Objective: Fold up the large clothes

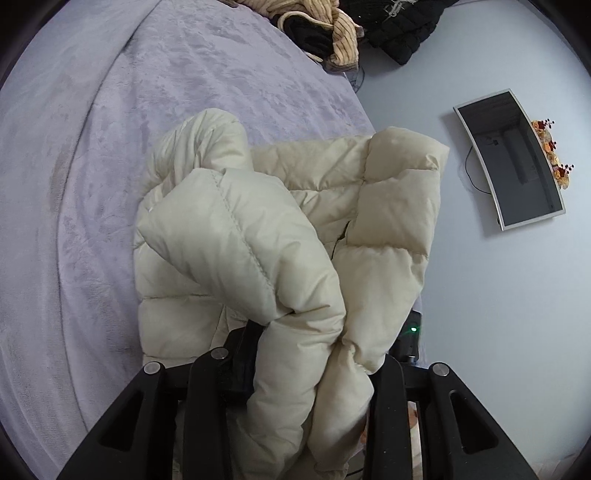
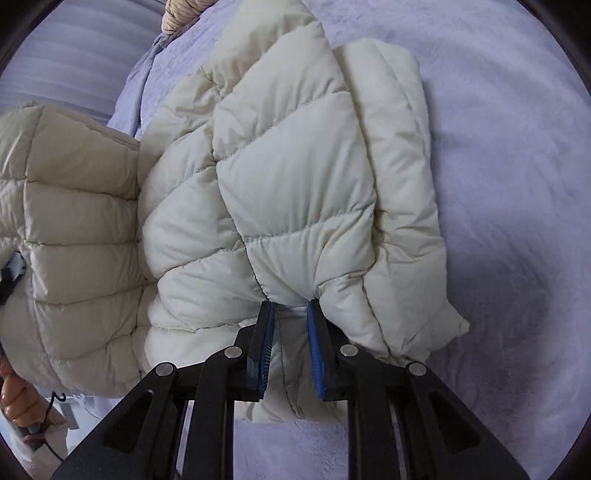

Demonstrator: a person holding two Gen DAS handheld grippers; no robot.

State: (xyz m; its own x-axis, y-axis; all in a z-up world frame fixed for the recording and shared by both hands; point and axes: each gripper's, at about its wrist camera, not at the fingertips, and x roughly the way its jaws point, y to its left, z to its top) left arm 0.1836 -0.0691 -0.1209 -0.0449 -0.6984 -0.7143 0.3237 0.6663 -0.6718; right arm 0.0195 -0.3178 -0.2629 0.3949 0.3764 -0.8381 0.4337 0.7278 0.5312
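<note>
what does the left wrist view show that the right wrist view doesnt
Only the left wrist view shows the wall-mounted screen, the flower decoration on its edge, and the pile of dark and striped clothes at the far end of the bed; its own left tongs are mostly buried in puffy fabric.

Only the right wrist view shows the right tongs with blue pads pinching a fold, plus a hand at the lower left.

Both share the cream puffer jacket lying on the lavender bedspread.
</note>
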